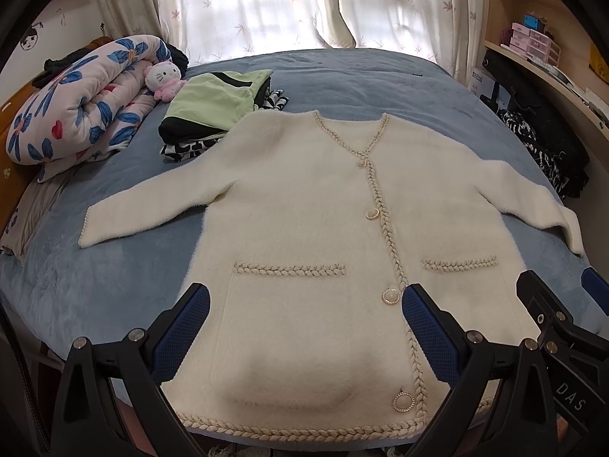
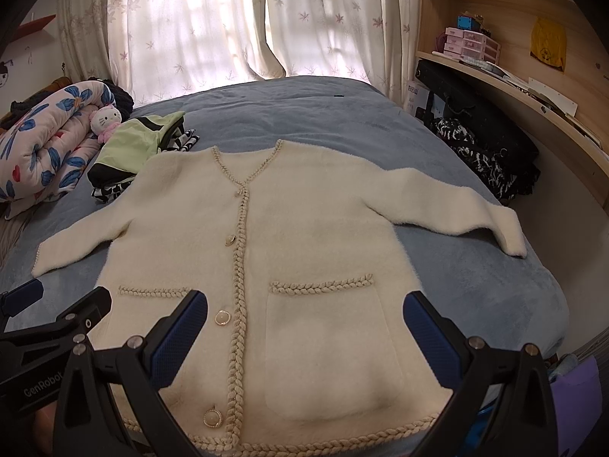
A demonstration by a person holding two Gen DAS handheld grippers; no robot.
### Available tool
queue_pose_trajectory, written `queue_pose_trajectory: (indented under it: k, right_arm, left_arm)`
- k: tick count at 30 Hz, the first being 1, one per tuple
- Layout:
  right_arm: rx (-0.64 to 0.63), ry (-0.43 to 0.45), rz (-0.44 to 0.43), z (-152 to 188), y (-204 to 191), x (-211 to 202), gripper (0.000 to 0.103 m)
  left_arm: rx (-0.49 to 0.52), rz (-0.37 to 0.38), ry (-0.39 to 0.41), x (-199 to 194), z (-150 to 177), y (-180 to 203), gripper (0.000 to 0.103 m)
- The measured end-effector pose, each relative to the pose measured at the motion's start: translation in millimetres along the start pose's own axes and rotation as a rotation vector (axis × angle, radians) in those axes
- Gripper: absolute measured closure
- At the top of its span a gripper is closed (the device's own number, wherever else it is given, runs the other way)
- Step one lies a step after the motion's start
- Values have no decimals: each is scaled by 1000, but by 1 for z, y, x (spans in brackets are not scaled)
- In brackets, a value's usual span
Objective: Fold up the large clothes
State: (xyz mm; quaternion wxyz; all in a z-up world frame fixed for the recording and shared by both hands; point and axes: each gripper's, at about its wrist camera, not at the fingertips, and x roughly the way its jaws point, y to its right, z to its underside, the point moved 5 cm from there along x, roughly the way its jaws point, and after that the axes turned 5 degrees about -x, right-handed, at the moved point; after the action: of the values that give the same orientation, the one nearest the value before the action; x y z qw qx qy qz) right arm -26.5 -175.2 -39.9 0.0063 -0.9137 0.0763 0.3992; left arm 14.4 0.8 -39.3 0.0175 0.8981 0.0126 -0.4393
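Note:
A cream fuzzy cardigan (image 1: 304, 205) (image 2: 312, 236) with braided trim and pearl buttons lies flat and buttoned on the blue bed (image 1: 114, 285) (image 2: 475, 285), both sleeves spread out. My left gripper (image 1: 304, 304) hovers open over its left pocket and hem, nothing between its blue pads. My right gripper (image 2: 304, 312) hovers open over the right pocket, holding nothing. In the left wrist view the right gripper (image 1: 555, 293) shows at the right edge; in the right wrist view the left gripper (image 2: 64, 297) shows at the left edge.
A pile of folded clothes, light green on top (image 1: 217, 103) (image 2: 141, 141), sits beyond the left sleeve. A rolled floral quilt (image 1: 80, 103) (image 2: 49, 141) and a plush cat (image 1: 163, 76) lie at the left. Dark bags (image 2: 491, 152) and wooden shelves (image 2: 514, 76) stand to the right.

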Motion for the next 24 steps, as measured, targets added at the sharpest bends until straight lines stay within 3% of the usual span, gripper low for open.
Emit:
queue_pose_trajectory:
  k: [24]
  right_arm:
    - [2, -1, -1, 0, 0, 0, 0]
  left_arm:
    - [6, -6, -2, -1, -1, 0, 3]
